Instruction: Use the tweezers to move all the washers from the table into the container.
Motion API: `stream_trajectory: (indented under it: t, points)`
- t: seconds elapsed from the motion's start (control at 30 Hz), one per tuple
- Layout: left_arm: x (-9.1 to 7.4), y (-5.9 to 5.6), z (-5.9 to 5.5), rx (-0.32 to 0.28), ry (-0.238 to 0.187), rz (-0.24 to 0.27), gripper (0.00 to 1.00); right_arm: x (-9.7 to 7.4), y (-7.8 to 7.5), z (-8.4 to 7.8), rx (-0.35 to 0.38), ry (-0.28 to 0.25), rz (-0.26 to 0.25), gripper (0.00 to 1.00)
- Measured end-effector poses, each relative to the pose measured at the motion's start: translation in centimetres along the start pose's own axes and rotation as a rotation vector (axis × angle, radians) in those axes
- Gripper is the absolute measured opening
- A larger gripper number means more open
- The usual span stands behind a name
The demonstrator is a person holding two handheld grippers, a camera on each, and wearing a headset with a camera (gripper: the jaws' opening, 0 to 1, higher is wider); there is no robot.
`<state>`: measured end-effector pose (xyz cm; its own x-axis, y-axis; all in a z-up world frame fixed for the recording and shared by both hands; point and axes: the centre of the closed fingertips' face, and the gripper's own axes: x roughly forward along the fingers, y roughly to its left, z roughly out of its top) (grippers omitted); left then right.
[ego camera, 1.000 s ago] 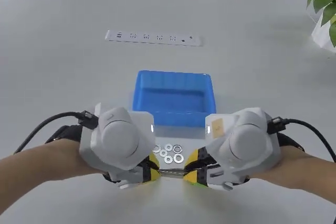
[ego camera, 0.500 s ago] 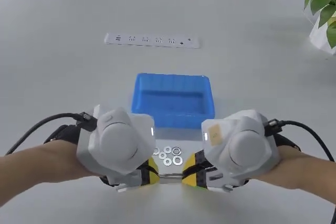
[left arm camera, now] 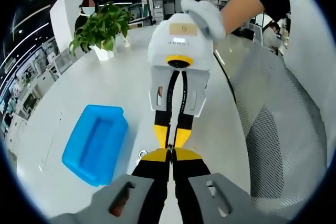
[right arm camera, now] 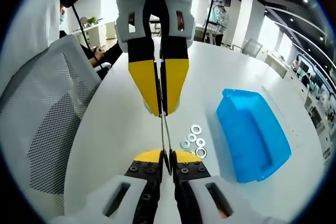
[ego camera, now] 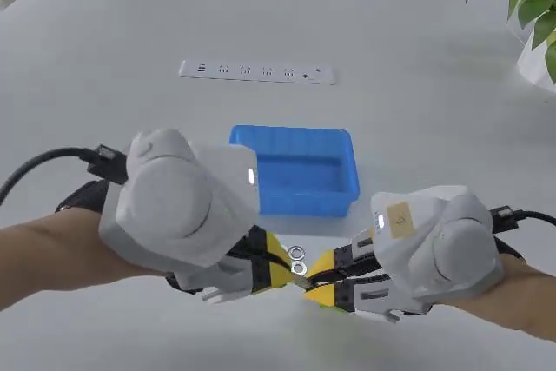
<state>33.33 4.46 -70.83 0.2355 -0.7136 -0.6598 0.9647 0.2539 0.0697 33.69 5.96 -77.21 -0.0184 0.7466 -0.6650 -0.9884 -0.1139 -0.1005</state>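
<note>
White tabletop holds silvery ring washers near blue container.

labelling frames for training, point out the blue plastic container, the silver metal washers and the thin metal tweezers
blue plastic container (ego camera: 308, 204): head view, near outer wall
silver metal washers (right arm camera: 192, 138): right gripper view, middle washer of the cluster
thin metal tweezers (right arm camera: 164, 132): right gripper view, bare middle of the shaft

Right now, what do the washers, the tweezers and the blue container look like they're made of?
The washers look like bare metal: silvery rings with bright glints. The tweezers are probably steel, a thin grey strip seen edge-on; their finish is hard to tell. The blue container looks like moulded plastic: uniform colour, rounded corners, soft sheen.
</note>
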Motion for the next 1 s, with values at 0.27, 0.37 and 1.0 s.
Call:
stream_trajectory:
  t: [0.27,0.37,1.0]
  points:
    - [1.0,-0.2,0.6,-0.013,-0.039,-0.012,0.05,-0.1,0.3,-0.1,-0.003,-0.040,-0.019,0.07]
    - [1.3,-0.3,0.9,0.005,-0.052,-0.021,0.05,-0.1,0.3,-0.1,-0.011,-0.035,-0.023,0.07]
    - [2.5,-0.4,-0.1,0.093,-0.056,-0.050,0.08,-0.3,0.2,-0.3,-0.038,-0.036,0.003,0.07]
